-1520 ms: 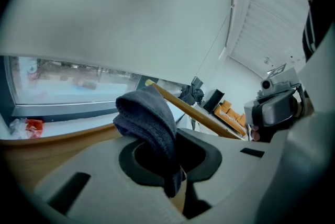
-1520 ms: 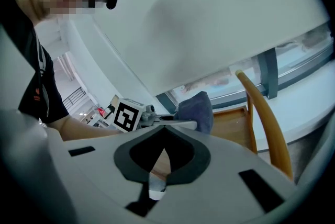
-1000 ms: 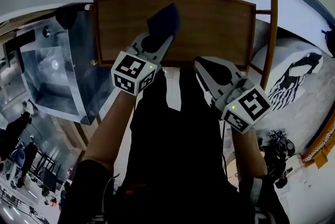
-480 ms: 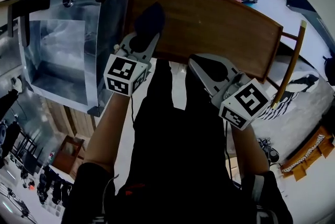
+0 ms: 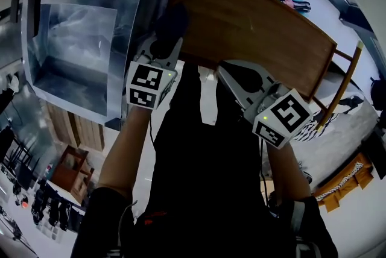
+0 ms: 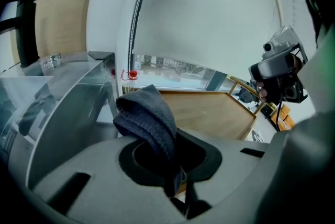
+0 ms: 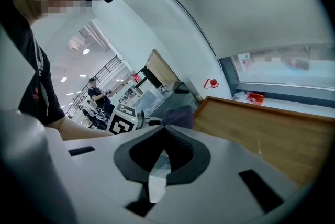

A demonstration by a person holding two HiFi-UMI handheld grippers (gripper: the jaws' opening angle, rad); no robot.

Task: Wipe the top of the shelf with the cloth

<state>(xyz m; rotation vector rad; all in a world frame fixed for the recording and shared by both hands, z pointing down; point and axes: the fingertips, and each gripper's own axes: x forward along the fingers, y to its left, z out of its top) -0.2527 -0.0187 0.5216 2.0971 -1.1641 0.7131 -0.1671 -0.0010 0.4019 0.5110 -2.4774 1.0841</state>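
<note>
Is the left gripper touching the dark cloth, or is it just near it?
Touching. The left gripper view shows the left gripper with its jaws shut on the cloth, which sticks up from between them.

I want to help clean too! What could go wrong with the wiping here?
The left gripper pinches only one end of the cloth, so it might bunch up or slip free when pushed. The cloth is at the left end of the shelf top, beside the metal box, so a wipe could run off the edge or bump it.
</note>
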